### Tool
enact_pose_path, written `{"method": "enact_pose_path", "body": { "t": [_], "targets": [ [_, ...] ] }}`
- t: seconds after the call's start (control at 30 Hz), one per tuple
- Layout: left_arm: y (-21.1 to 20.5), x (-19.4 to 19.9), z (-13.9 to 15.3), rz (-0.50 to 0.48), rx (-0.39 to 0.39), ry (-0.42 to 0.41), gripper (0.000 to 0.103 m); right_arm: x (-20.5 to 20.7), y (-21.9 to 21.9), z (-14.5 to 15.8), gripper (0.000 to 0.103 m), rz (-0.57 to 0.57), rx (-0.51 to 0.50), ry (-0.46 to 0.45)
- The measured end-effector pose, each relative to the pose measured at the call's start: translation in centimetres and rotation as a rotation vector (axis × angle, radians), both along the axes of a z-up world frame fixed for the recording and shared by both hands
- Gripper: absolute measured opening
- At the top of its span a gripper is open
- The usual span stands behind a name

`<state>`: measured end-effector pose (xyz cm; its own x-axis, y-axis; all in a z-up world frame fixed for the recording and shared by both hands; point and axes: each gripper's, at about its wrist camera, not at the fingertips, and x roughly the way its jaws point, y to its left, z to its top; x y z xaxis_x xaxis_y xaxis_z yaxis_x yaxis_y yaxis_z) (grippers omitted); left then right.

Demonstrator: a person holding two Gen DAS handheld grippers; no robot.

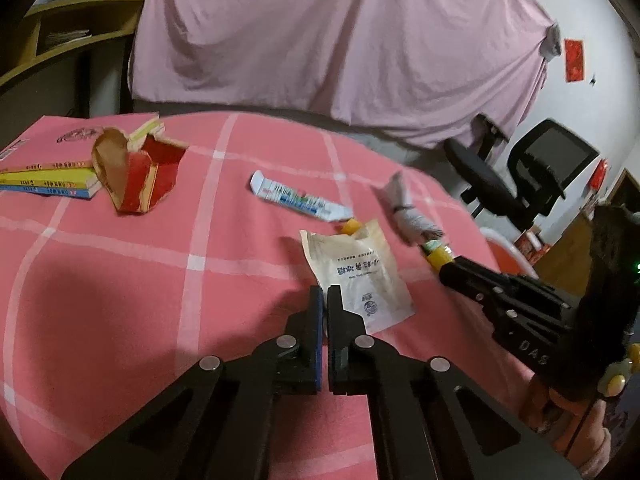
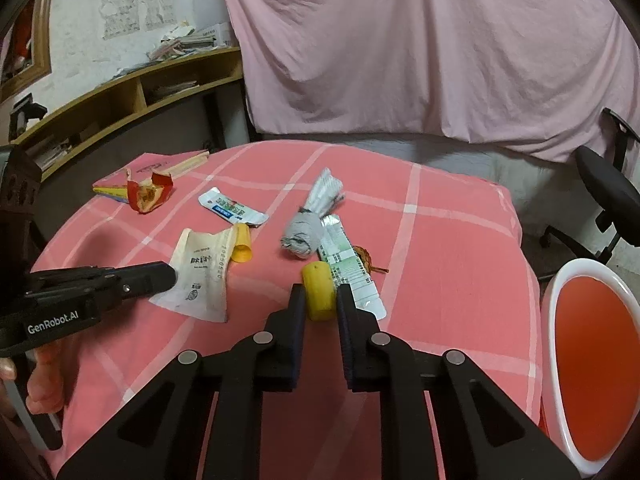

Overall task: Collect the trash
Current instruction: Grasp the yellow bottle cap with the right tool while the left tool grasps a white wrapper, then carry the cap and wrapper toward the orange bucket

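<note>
Nearest, the right claw grips a yellow cap across its round sides; it looks light, stiff and slick. To the left, the left claw is clenched empty over a limp paper packet on the table. Farther off lies a crumpled wrapper.

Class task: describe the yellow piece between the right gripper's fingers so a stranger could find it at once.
Start at the pink checked cloth, then the green-printed wrapper near its front. The yellow cylinder beside it sits between the right gripper fingers; the other yellow cap lies farther left.
</note>
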<state>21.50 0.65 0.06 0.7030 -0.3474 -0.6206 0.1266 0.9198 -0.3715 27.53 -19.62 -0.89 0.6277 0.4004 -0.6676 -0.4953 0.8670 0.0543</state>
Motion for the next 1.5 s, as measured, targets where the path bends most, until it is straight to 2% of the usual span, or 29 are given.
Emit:
{"method": "enact_pose_path", "body": {
  "t": [0.1,0.37,0.57,0.9,1.27,1.5],
  "targets": [
    [0.3,-1.0,0.7,0.002,-0.019,-0.066,0.0,-0.4,0.0,0.4,0.013,-0.003,0.013,-0.025],
    [-0.7,-2.9,1.9,0.011,0.023,-0.183,0.0,-1.9,-0.1,1.6,0.013,-0.003,0.037,-0.127],
    [-2.6,-4.6,2.4,-0.002,0.09,-0.277,0.0,-3.8,-0.3,2.7,0.013,-0.007,0.054,-0.252],
    [-5.7,-7.1,2.9,-0.031,0.222,-0.412,0.0,-5.9,-2.2,4.3,0.013,-0.051,0.148,-0.398],
    [-8.6,-7.3,5.8,-0.044,0.187,-0.524,0.0,-8.5,-5.5,7.0,0.013,-0.116,0.234,-0.574],
    [-12.8,-6.6,7.8,-0.112,0.18,-0.592,0.0,-9.4,-8.9,8.2,0.013,-0.217,0.28,-0.637]
  ]
}}
